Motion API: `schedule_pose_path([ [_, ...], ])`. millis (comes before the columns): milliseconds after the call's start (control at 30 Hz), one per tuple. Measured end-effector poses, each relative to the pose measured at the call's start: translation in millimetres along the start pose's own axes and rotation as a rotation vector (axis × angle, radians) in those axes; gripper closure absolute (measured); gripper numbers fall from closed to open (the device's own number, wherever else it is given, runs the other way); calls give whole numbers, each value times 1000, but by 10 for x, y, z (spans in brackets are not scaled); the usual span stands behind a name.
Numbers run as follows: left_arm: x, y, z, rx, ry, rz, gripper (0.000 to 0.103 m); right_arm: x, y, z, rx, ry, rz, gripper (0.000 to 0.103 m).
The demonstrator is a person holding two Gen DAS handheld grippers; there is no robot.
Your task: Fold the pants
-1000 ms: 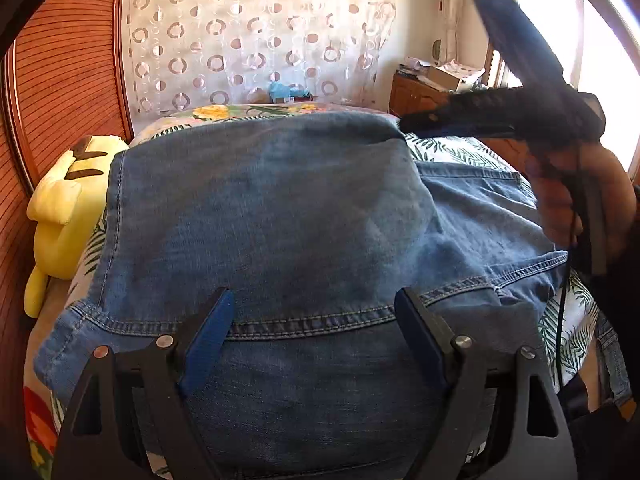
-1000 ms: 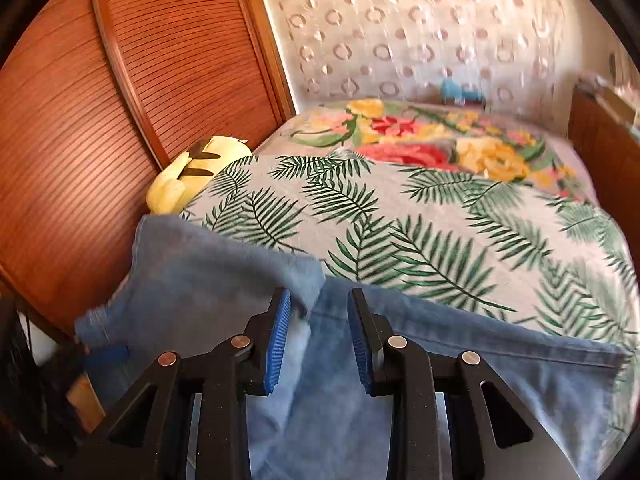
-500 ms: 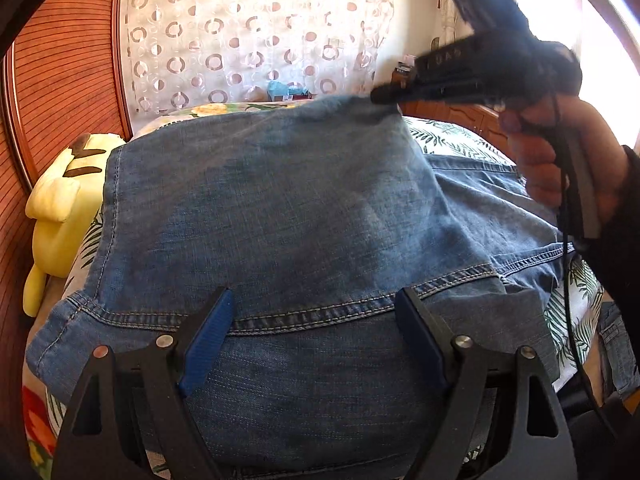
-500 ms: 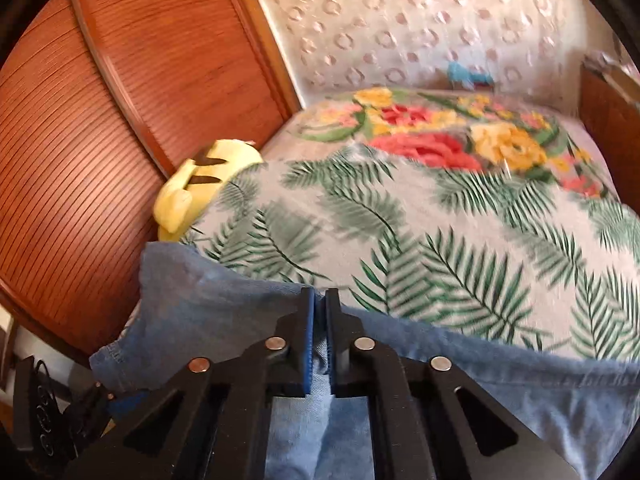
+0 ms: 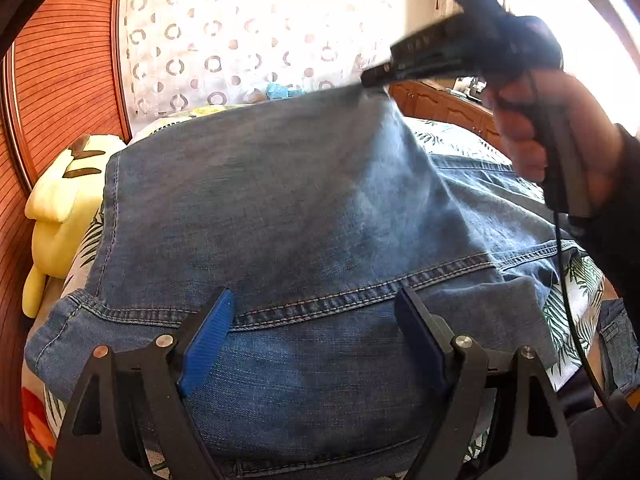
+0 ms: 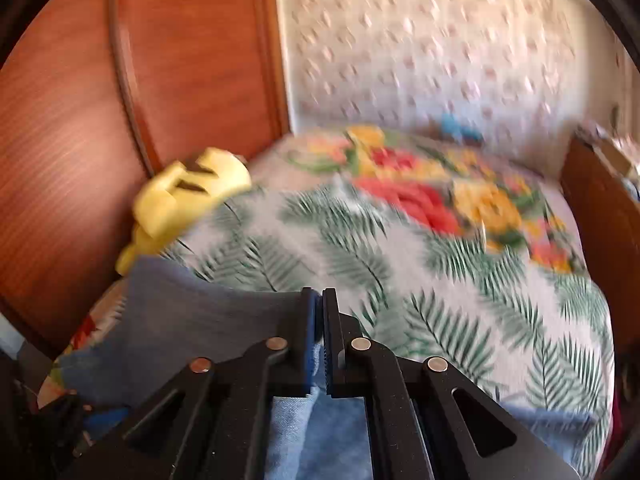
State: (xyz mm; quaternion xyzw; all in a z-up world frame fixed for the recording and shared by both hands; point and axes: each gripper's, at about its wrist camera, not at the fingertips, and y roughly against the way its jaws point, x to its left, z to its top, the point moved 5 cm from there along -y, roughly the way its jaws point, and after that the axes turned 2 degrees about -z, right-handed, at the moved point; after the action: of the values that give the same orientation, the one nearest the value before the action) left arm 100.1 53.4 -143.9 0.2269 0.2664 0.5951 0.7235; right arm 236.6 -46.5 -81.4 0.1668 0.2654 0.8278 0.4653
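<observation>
Right gripper [image 6: 319, 336]: clamped on lifted jeans [image 5: 280, 208] corner.
Left gripper [image 5: 316, 336]: jaws apart above hem.
Around: yellow plush [image 5: 60, 216] beside wooden panel [image 5: 60, 72]; leaf-print bedspread [image 6: 440, 300].

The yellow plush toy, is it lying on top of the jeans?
No, the yellow plush toy lies beside the jeans, against the wooden wall at the bed's edge.

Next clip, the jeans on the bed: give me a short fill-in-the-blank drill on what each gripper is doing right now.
1. The right gripper is shut on the ____ jeans.
2. The left gripper hovers over the jeans with its jaws ____.
3. The plush toy beside the wooden panel is ____ in colour.

Missing words: denim; open; yellow
</observation>
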Motion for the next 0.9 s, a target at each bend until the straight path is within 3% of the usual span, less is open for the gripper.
schedule_pose_path([
  [200,-19,46,17,-5,8,-4,20,-257,49,-191,-16,-8,-31,86],
  [333,-82,75,44,-15,0,-11,20,-451,320,-447,-41,8,-71,62],
  [433,-149,105,64,-21,-10,-18,20,-655,551,-767,-53,-3,-104,56],
  [700,-344,145,133,-33,-45,-39,20,-1234,1180,-1599,-33,-114,-170,54],
  [900,-440,118,158,-29,-63,-51,20,-1638,1412,-2141,24,-228,-231,47],
])
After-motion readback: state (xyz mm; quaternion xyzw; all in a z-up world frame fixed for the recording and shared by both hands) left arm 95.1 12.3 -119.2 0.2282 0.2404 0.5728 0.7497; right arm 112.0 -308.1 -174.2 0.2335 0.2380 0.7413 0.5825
